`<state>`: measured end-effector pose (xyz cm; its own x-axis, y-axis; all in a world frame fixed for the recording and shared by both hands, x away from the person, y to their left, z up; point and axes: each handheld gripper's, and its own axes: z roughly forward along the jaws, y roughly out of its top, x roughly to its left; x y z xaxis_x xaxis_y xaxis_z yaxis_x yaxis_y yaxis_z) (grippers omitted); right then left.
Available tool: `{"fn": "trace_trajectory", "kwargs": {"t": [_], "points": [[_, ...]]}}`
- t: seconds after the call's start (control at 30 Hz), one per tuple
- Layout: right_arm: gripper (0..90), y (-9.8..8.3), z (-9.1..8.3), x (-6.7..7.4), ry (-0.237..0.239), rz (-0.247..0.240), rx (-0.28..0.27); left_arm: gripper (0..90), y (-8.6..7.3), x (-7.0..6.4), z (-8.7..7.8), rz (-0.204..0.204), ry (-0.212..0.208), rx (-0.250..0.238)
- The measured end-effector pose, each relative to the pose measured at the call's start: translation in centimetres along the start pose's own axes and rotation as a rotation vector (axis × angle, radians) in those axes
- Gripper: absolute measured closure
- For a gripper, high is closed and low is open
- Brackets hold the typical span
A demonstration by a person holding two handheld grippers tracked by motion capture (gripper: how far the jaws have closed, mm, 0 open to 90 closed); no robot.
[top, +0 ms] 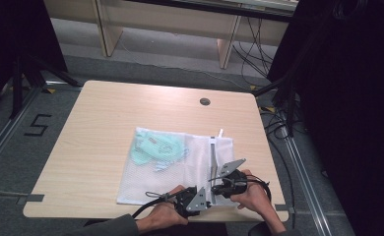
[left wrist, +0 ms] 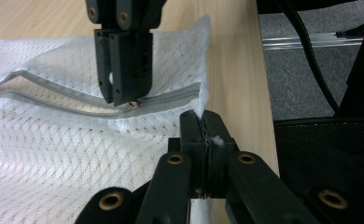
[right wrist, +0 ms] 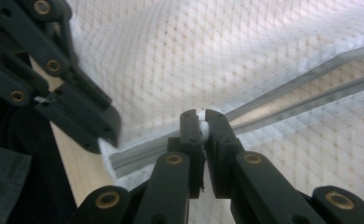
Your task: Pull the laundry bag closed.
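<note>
Mesh bag (top: 180, 167) on table (top: 96, 128) — left tool (left wrist: 203, 122) clamps its corner; right tool (right wrist: 201, 120) pinches zipper pull (right wrist: 203, 127).

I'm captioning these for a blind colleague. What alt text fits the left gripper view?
Left tongs, shut, pinch the corner of a white mesh bag on a wooden table. Just beyond, the right tongs grip the pull on the bag's grey zip, which gapes open farther along.

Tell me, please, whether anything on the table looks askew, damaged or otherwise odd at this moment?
Nothing looks damaged or spilled. The white mesh bag lies flat on the table with pale green items inside. Its zipper gapes partly open; the left gripper pinches the bag's corner and the right gripper is shut on the zipper pull.
</note>
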<state>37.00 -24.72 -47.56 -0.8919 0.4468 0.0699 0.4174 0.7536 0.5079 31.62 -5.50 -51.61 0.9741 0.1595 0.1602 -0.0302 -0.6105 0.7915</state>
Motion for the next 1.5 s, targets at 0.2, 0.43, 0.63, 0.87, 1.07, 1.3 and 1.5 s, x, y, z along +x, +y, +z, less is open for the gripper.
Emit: {"fn": "trace_trajectory", "kwargs": {"t": [0.2, 0.43, 0.63, 0.87, 1.07, 1.3, 1.5], "points": [[86.7, 0.2, 0.0, -0.4, -0.012, -0.004, -0.001, 88.4, 0.1, 0.1, -0.2, -0.01, 0.002, -0.004], [86.7, 0.4, 0.1, -1.0, -0.018, -0.003, 0.002, 88.4, 0.3, 0.2, -0.3, -0.004, -0.003, 0.0], [86.7, 0.7, 0.1, -1.7, -0.033, -0.009, -0.002, 88.4, 0.3, -0.1, -0.2, -0.01, -0.009, -0.012], [86.8, 0.9, 0.2, -2.4, -0.062, 0.017, 0.001, 88.4, 0.4, -0.3, -0.3, -0.029, -0.016, -0.009], [86.8, 1.2, 0.4, -3.0, -0.062, 0.024, 0.007, 88.4, 0.4, -0.2, -0.2, -0.019, -0.032, -0.005], [86.7, 1.7, 0.6, -3.9, -0.082, 0.028, 0.006, 88.4, 0.5, -0.2, -0.4, -0.025, -0.035, -0.014], [86.7, 2.1, 0.7, -4.6, -0.094, 0.033, 0.014, 88.4, 0.5, -0.2, -0.4, -0.025, -0.028, -0.027]]}}
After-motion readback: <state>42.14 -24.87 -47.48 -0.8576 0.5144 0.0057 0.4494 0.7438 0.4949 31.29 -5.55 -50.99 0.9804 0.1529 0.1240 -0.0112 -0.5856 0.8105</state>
